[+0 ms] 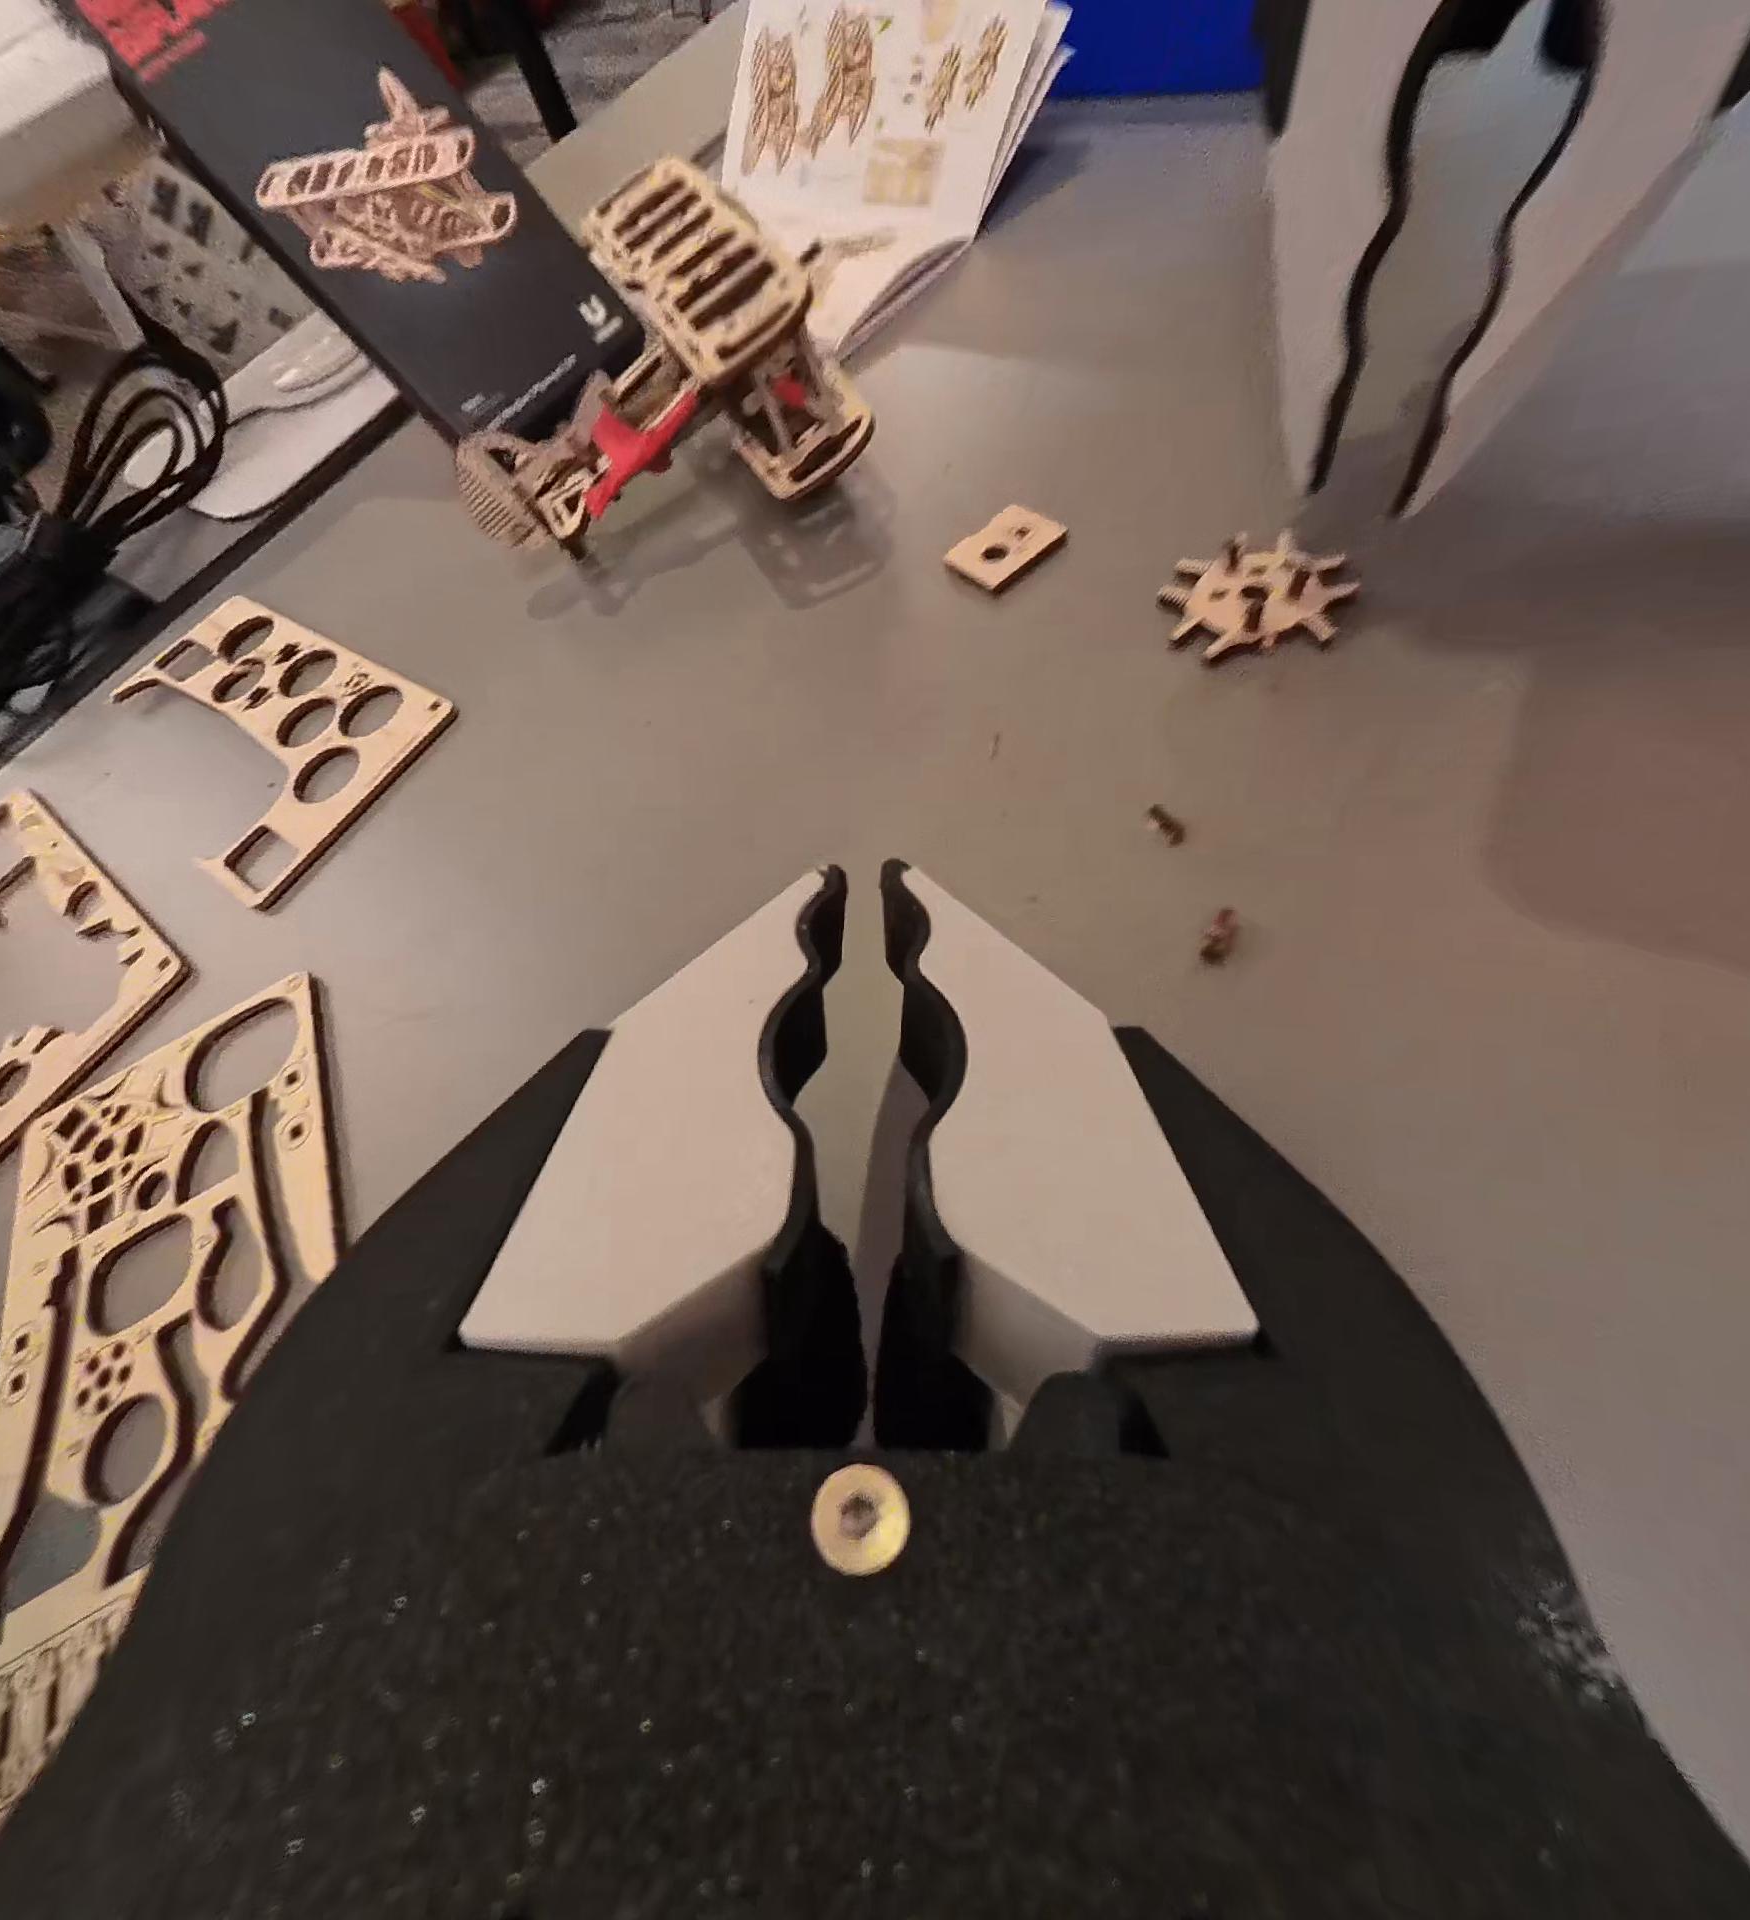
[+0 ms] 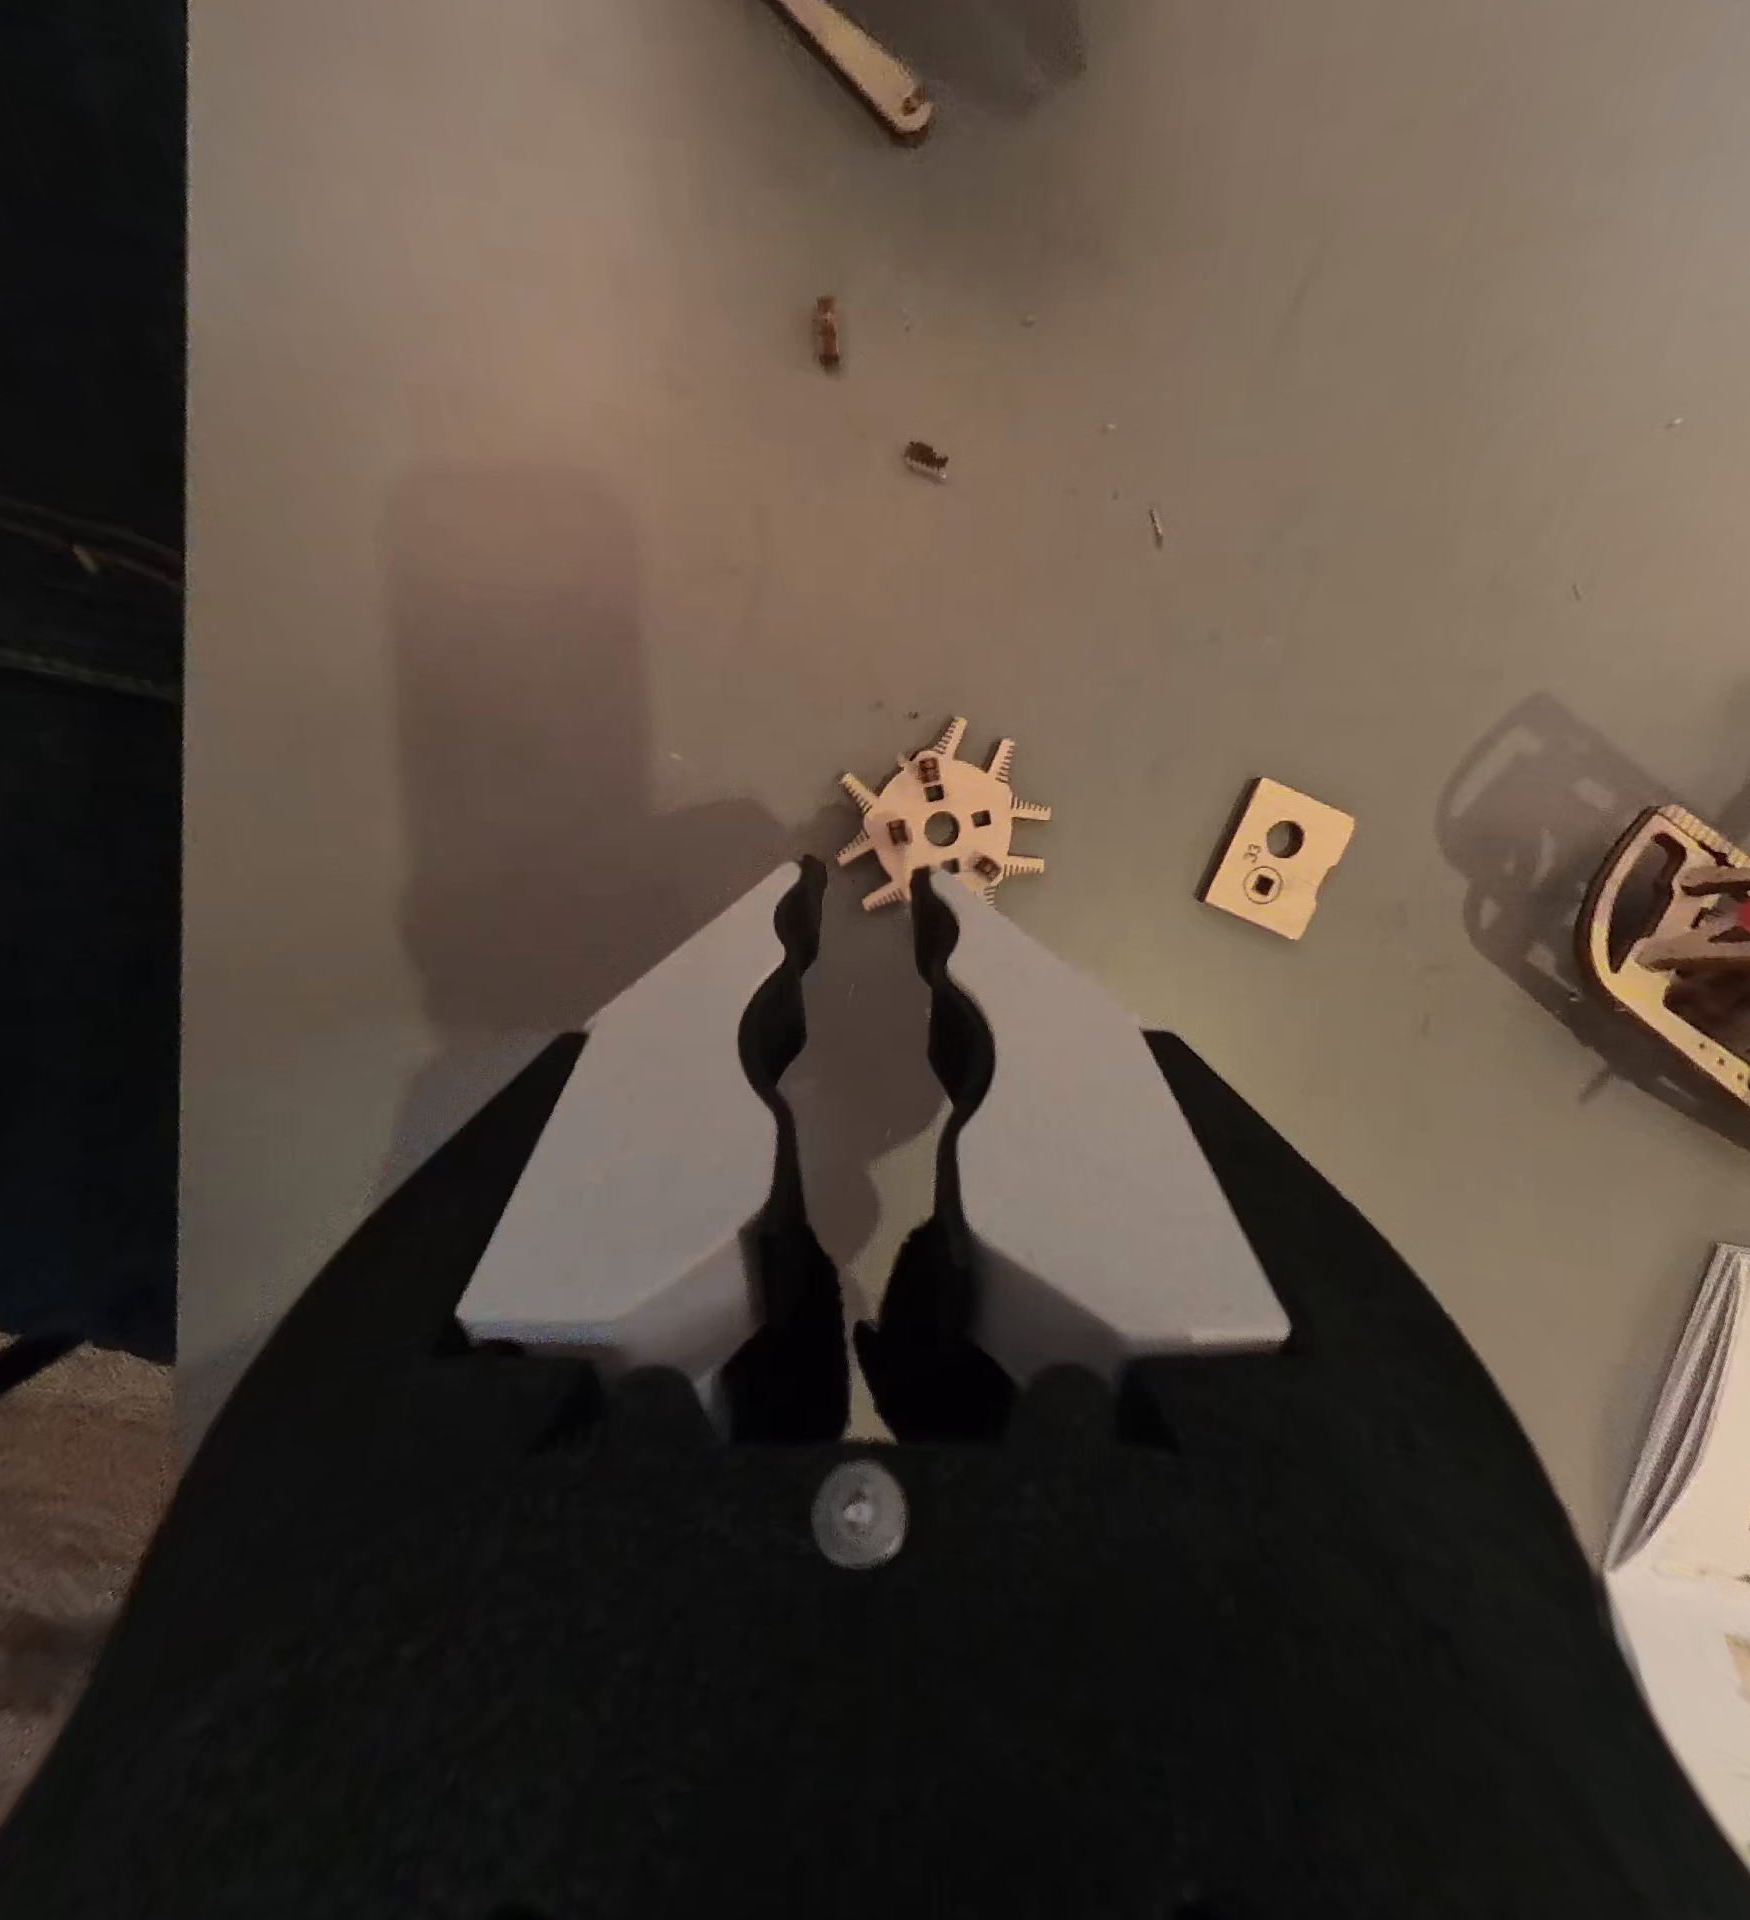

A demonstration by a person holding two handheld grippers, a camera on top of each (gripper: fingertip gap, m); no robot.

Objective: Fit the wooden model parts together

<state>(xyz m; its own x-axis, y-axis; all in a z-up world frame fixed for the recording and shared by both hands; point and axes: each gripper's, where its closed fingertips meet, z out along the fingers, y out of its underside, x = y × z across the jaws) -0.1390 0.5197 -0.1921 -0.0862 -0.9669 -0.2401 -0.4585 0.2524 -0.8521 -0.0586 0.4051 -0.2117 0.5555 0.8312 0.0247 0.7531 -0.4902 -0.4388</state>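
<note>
Your right gripper (image 2: 866, 878) is poised over the spoked wooden wheel (image 2: 944, 821) on the tabletop (image 2: 538, 416).

Its jaws stand apart with 1 tip at the wheel's near edge, so you look set to straddle it; nothing is gripped yet. The wheel lies flat, leaving only thin spokes to pinch (a slip risk, I judge). Your left gripper (image 1: 860, 878) hangs back empty, jaws nearly together, probably kept free to steady the half-built plane (image 1: 684, 353). The small square plate (image 2: 1276, 857) lies just beside the wheel, within easy reach for later.
</note>
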